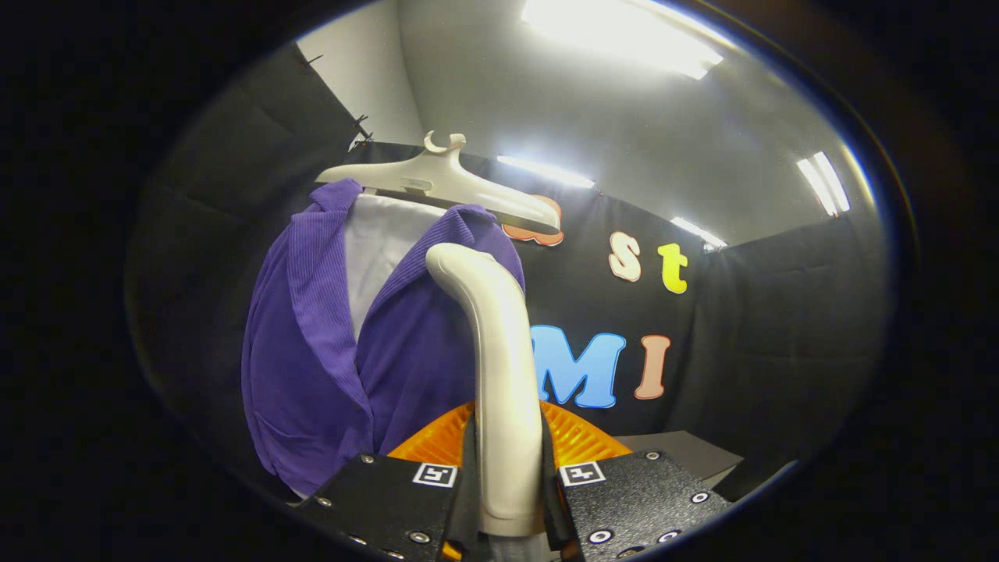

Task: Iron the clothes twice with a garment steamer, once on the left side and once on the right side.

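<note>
Ceiling light panels glare overhead, blown out to white. The booth below is dim, its dark sides in shadow. Fisheye distortion bends lines near the edges; focus stays fairly sharp.

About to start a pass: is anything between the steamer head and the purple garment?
Nothing visible. The gripper is shut on the cream plastic steamer; its curved head sits directly before the purple ribbed garment hanging on the cream hanger.

The tongs point upward; both fingers clamp the steamer handle.
</note>
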### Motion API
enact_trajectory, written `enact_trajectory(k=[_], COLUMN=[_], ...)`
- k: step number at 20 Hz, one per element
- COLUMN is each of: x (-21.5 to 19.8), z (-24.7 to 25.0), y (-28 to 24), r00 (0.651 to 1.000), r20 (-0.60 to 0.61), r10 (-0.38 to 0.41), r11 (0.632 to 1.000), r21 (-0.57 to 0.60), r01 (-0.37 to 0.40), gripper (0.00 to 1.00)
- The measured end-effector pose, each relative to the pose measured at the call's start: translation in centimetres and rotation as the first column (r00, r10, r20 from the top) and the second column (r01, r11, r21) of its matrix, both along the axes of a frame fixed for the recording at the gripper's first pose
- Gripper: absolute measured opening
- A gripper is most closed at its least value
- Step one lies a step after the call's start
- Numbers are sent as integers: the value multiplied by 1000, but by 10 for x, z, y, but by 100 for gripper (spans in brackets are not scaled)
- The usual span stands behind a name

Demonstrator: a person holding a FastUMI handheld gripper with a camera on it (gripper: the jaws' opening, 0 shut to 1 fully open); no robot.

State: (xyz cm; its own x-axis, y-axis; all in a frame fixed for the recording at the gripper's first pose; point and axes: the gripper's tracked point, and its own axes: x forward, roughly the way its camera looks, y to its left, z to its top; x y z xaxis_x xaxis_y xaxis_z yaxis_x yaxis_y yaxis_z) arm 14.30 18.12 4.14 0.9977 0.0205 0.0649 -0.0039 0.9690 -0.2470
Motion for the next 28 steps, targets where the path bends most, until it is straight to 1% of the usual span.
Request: enact_trajectory(k=[4, 7, 12, 18, 23, 28], x=[-9, -21, -33, -47, -54, -63], z=[-26, -63, -109, -174, -213, -237], y=[-5, -9, -10, -10, -9, -13], r00=[999, 997, 992, 979, 970, 968], r20=[-36, -77, -125, -205, -244, -250], r10=[-4, -2, 6, 5, 12, 3], r11=[999, 998, 995, 990, 986, 983], r21=[-34, -62, -96, -138, -159, -179], r01=[3, -2, -18, -34, -52, -50], gripper=[33, 33, 33, 33, 33, 33])
